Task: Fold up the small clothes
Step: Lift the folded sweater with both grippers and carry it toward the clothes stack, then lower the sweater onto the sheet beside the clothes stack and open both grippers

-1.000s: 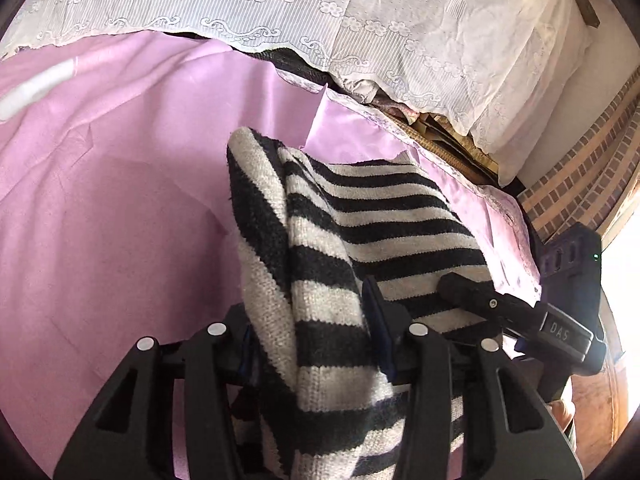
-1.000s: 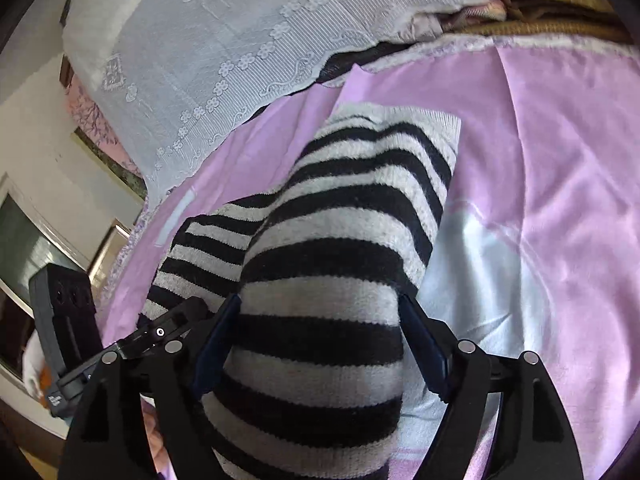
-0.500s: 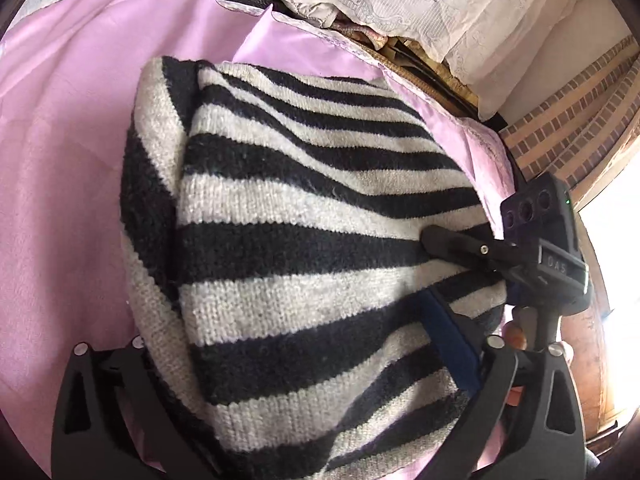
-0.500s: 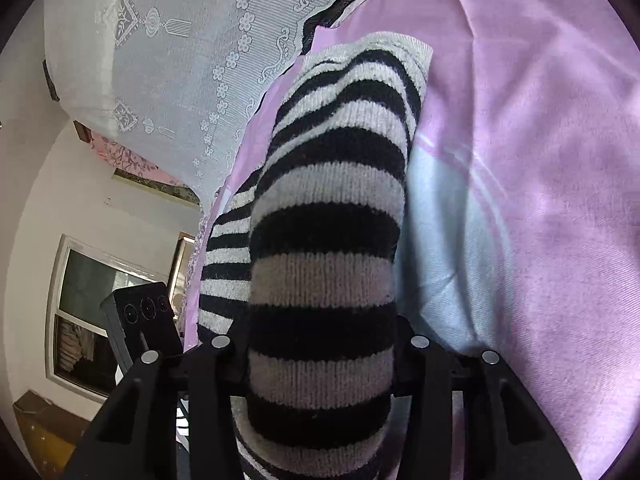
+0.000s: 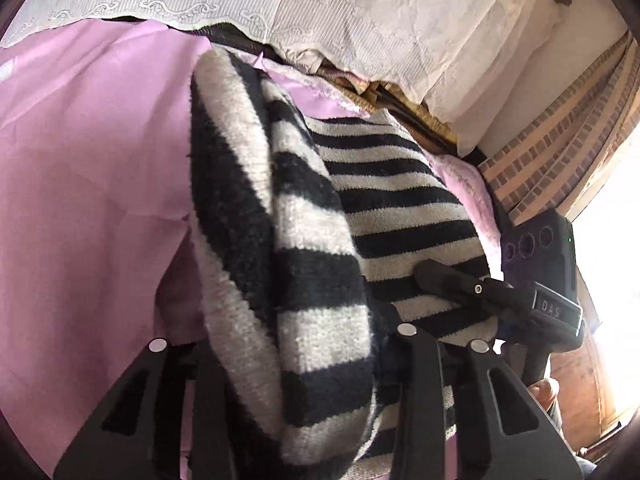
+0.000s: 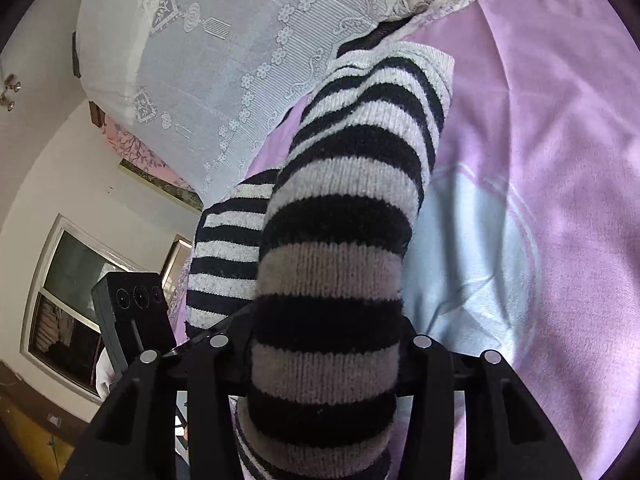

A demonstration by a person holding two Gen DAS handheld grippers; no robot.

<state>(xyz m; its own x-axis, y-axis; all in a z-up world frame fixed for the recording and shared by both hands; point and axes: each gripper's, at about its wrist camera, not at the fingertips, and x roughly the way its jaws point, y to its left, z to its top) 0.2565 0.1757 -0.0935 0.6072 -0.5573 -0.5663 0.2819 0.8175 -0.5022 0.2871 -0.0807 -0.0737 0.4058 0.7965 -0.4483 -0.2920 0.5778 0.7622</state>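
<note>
A black-and-white striped knit garment (image 5: 304,240) hangs between both grippers above a pink bedsheet (image 5: 88,184). My left gripper (image 5: 296,344) is shut on one bunched end of it. My right gripper (image 6: 324,344) is shut on the other end (image 6: 344,208), which drapes forward over the sheet (image 6: 560,160). The right gripper's body (image 5: 536,280) shows at the right of the left wrist view, and the left gripper's body (image 6: 132,312) shows at the lower left of the right wrist view. The fingertips are hidden by the knit.
A white lace cover (image 5: 320,4) lies over bedding at the back, with folded brown fabrics (image 5: 404,100) under it. A brick-patterned wall (image 5: 560,152) and bright window are at the right. A pale blue patch (image 6: 464,264) marks the sheet. A window (image 6: 68,304) is at the left.
The left gripper went from wide open under the spread garment to shut on a bunched fold. The garment is lifted again, and the right gripper stays shut on its end.
</note>
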